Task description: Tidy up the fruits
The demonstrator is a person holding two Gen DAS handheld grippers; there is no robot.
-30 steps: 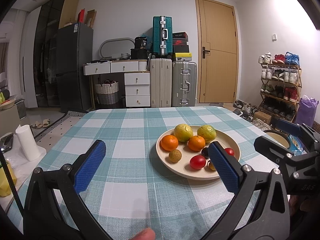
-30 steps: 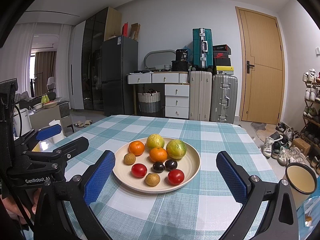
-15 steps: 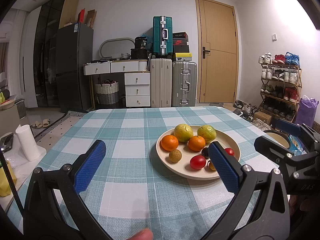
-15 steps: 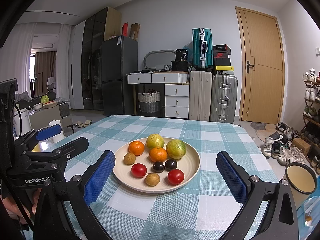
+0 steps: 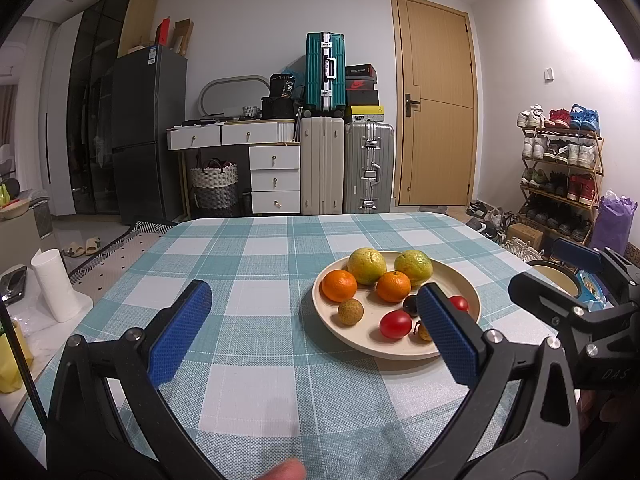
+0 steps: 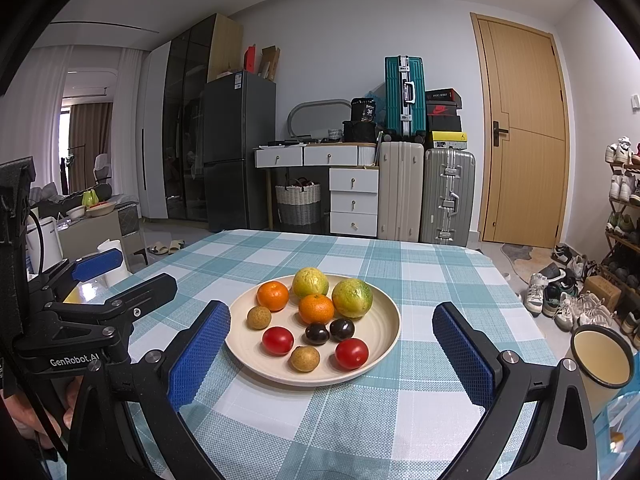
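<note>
Worktop: covered with a teal-and-white checked cloth. Cream plate sits on it, slightly right of centre in the left wrist view and central in the right wrist view.

Plate contents, all resting inside the rim:
- two yellow-green citrus fruits at the far side, side by side
- two small oranges, one left of the citrus pair, one just in front of them and touching both
- two red tomatoes toward the near side, well apart
- two dark plums at the centre, touching each other
- two small tan round fruits, one at the left edge, one at the near edge between the tomatoes

Left tool: blue pads spread wide, nothing between them, held above bare cloth to the left of the plate. Its right pad overlaps the near right part of the plate in the left wrist view and hides part of the fruit there. A fingertip shows at the bottom edge of that view.

Right tool: pads spread wide, empty, framing the plate from the near side, clear of the fruit. It cannot be told whether the left pad touches the rim.

A cream enamel mug stands at the worktop's right edge, well apart from the plate. A white paper roll stands off the worktop to the left.
</note>
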